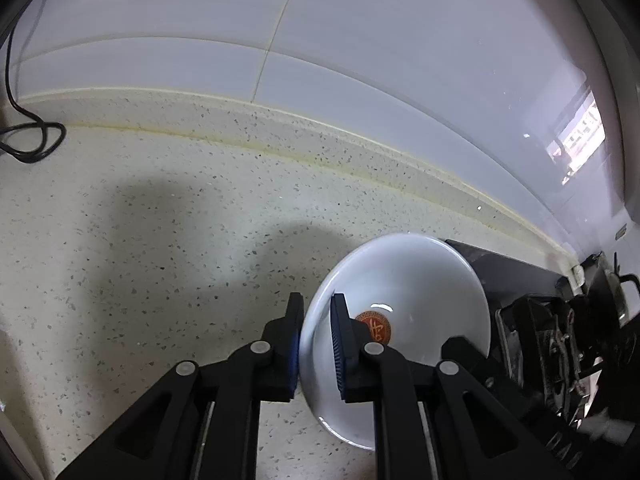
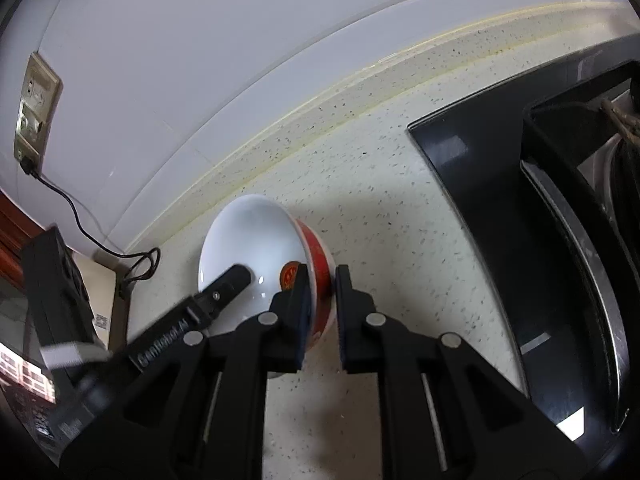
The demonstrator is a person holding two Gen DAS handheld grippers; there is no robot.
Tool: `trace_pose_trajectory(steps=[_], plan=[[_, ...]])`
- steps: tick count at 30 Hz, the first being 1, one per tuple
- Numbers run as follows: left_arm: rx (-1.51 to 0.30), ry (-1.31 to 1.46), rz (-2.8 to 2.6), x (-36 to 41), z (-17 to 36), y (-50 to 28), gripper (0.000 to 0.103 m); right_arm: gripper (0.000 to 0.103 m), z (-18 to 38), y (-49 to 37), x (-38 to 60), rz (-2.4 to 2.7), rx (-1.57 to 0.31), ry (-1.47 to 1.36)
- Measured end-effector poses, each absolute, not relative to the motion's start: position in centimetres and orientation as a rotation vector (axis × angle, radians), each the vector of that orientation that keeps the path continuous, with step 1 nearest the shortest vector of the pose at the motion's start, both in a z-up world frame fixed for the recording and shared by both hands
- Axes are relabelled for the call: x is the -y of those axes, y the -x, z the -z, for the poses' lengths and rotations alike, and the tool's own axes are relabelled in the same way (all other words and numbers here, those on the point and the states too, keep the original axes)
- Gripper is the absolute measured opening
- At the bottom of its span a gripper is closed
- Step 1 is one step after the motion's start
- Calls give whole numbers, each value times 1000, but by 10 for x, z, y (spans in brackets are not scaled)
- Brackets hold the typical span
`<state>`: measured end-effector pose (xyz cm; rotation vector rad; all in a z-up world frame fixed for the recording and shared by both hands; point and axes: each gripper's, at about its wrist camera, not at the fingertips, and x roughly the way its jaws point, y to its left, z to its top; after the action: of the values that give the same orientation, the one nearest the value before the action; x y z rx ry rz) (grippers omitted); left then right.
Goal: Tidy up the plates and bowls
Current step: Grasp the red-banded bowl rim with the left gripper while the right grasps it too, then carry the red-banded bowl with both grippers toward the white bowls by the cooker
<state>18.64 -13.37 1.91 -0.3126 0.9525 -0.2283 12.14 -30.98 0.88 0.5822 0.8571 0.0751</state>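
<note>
Judging the job barely begun, I had both the left gripper (image 1: 316, 344) and right gripper (image 2: 322, 312) pinching one bowl's (image 1: 404, 280) rim above the surface (image 1: 160, 240), no stack visible.

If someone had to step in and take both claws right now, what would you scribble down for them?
Left claw: shut on the rim of the bowl, one finger inside, one outside.
Right claw: shut on the opposite rim of the same bowl, which is white inside, red outside, with a red emblem at the bottom.
The bowl is tilted over the speckled counter, beside the black stovetop; whether it touches the counter is unclear.
Done: bowl gripped by both claws.
Left: set it in its place. No plates or other bowls are in view.
</note>
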Motion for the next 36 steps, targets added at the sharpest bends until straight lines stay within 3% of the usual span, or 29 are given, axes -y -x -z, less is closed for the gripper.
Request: trace_pose_trajectory(steps=[6, 10, 13, 23, 36], plan=[[-943, 345, 216, 136, -6, -202, 18, 20, 2, -133, 309, -76, -844, -607], [-946, 374, 208, 136, 8, -213, 21, 30, 5, -133, 305, -92, -844, -634], [-923, 396, 198, 134, 9, -214, 22, 31, 6, -135, 303, -100, -832, -628], [-849, 303, 187, 133, -12, -184, 16, 12, -12, -117, 290, -30, -829, -498], [-703, 331, 125, 98, -60, -131, 16, 11, -63, -78, 252, -101, -701, -377]])
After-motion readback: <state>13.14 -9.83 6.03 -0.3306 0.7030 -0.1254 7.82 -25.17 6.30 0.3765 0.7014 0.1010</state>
